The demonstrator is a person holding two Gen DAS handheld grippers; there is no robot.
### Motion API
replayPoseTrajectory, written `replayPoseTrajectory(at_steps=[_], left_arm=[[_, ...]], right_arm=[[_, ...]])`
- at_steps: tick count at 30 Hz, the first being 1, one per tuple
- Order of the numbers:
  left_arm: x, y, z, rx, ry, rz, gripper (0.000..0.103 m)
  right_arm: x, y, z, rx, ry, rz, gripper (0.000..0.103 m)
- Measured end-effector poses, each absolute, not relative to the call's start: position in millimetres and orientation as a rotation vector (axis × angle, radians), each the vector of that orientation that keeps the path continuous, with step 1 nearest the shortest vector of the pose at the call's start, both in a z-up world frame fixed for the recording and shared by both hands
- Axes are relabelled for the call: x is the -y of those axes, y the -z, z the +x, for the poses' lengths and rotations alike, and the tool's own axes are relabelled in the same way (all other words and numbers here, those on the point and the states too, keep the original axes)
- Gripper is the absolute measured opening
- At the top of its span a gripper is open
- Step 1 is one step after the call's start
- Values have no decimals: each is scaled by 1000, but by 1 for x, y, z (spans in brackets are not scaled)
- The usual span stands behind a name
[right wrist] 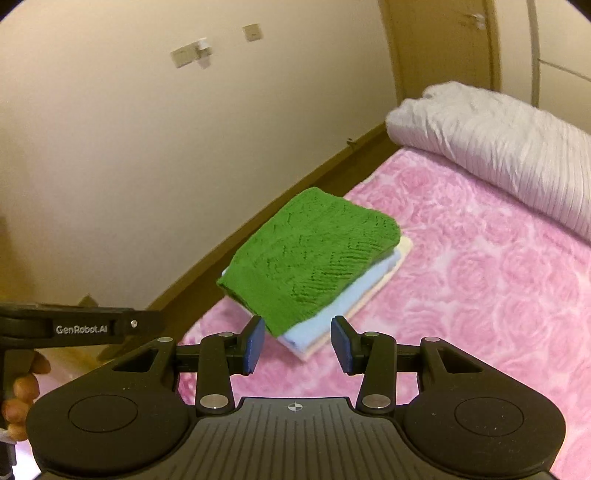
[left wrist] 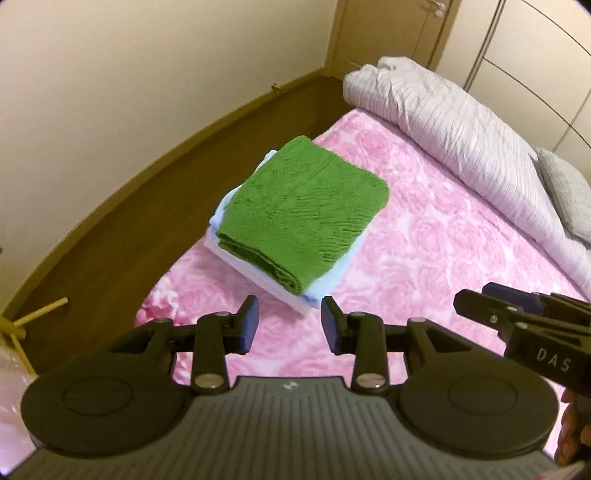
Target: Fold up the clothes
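Observation:
A folded green towel (left wrist: 303, 212) (right wrist: 314, 258) lies on top of a stack of folded light blue (left wrist: 332, 278) (right wrist: 332, 312) and cream cloths (right wrist: 402, 249), near the corner of a bed with a pink rose-patterned cover (left wrist: 424, 236) (right wrist: 480, 280). My left gripper (left wrist: 290, 325) hangs above the bed in front of the stack, open, with nothing between its blue pads. My right gripper (right wrist: 298, 343) is likewise open and empty, short of the stack. The right gripper's fingertips (left wrist: 480, 306) show at the right edge of the left wrist view.
A rolled pale quilt (left wrist: 450, 140) (right wrist: 498, 147) lies along the far side of the bed, with a grey pillow (left wrist: 565, 192) beside it. Brown floor (left wrist: 147, 206), a beige wall and a door (left wrist: 391, 33) lie beyond. A hand (right wrist: 20, 398) holds the left gripper's body (right wrist: 77, 326).

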State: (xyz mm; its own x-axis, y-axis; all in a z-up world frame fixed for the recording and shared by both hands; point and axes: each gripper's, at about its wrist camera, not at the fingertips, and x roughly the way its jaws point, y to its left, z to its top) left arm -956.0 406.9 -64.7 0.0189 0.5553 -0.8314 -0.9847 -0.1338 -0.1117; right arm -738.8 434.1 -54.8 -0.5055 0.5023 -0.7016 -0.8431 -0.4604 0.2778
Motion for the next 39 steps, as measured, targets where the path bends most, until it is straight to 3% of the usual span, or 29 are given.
replayPoseTrajectory(at_steps=[16, 32, 39], left_arm=[[-331, 71, -852, -587, -1613, -993, 32], [-330, 70, -826, -575, -1743, -946, 32], [-342, 76, -830, -581, -1698, -1007, 32]], right_arm=[[-401, 56, -656, -675, -2116, -842, 44], [-418, 67, -652, -584, -2129, -890, 44], [-438, 78, -644, -789, -2142, -867, 44]])
